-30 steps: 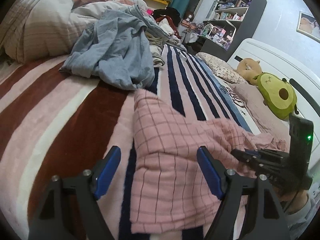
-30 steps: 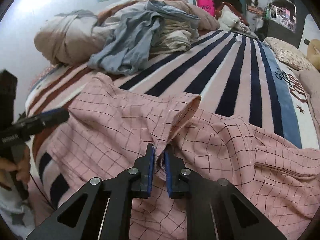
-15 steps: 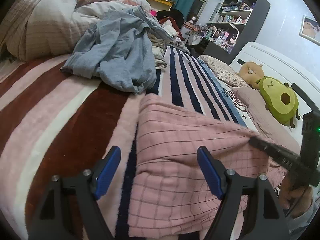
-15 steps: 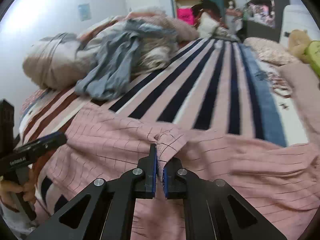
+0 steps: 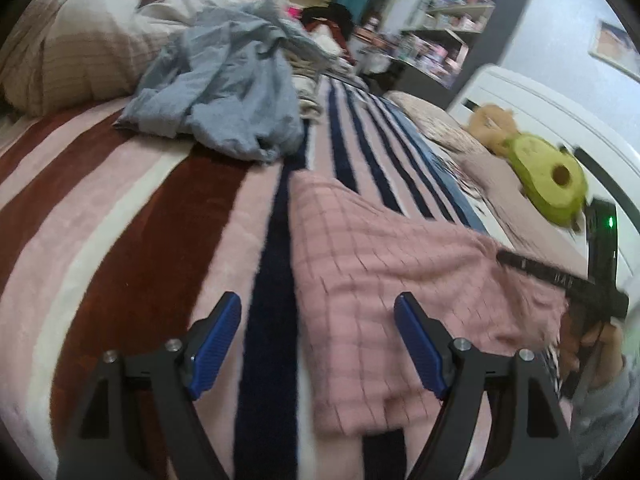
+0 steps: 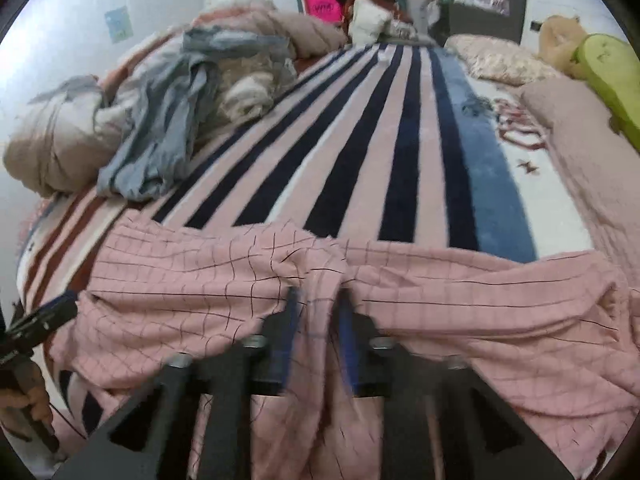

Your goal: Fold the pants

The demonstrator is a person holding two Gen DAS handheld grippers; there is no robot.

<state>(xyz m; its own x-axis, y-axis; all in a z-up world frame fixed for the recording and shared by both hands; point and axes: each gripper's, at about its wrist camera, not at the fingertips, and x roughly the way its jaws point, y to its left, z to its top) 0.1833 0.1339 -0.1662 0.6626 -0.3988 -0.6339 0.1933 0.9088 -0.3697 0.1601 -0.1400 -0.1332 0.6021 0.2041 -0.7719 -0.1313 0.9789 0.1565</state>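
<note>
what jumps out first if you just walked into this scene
The pink checked pants spread across the near edge of the striped blanket, with a raised fold between the pads of the right gripper as its jaws are opening. Farther back lies a crumpled grey-blue garment, and a green avocado plush lies by the white headboard at the right.

pants (image 6: 460,304): pink, dark grid | rumpled, seemingly folded | lying across striped bed

Pants (image 6: 460,304): thin pink checked cloth, matt, creased
Blanket (image 5: 132,216): plush striped fleece (soft nap)
Left gripper (image 5: 316,344): matt black plastic, ribbed blue pads, metal screws
</note>
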